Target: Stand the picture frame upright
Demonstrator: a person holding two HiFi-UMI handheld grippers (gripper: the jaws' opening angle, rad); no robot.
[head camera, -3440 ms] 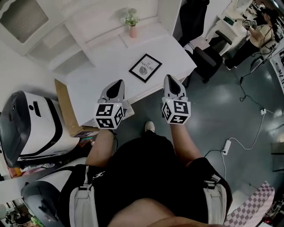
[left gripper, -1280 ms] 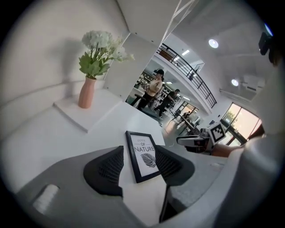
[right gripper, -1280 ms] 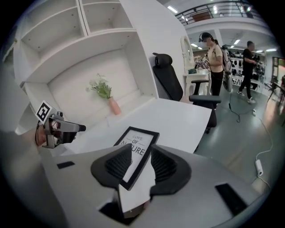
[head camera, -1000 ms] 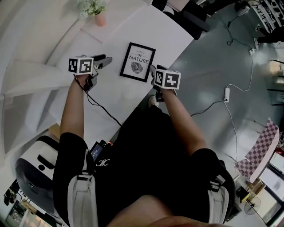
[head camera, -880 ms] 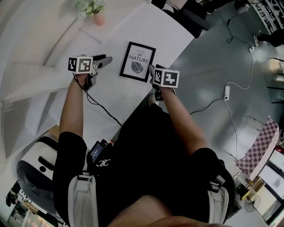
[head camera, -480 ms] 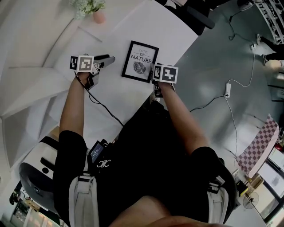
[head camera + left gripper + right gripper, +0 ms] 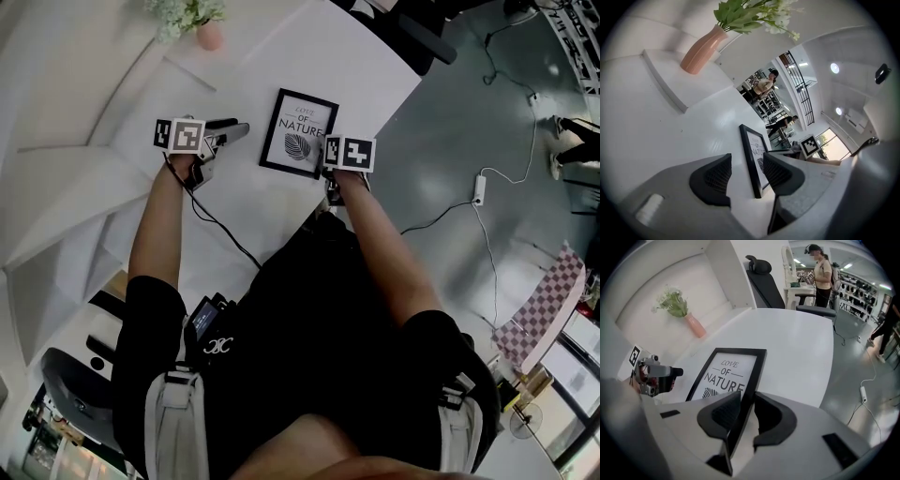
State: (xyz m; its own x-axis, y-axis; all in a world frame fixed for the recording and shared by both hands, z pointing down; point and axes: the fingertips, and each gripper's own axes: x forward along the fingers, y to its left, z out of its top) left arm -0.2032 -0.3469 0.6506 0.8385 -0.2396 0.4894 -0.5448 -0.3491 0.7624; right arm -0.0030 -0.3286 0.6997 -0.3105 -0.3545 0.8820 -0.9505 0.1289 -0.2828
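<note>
Two hand-held grippers flank the picture frame (image 7: 300,133) lying flat on the white table (image 7: 375,66), upper centre. The right gripper (image 7: 746,404), jaws just closing, straddles its edge, apparently to lift it, while the left gripper (image 7: 747,171) waits open-jawed.

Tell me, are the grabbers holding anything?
Nothing yet. The right gripper straddles the picture frame at its near right corner; its jaws have just been closing, gap showing. The left gripper is open.

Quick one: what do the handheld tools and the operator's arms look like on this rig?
The left tool and right tool have light grey bodies and black ribbed pads, each with a white cube of black square markers. A black cable runs from the left one. The person wears a black short-sleeved top.
</note>
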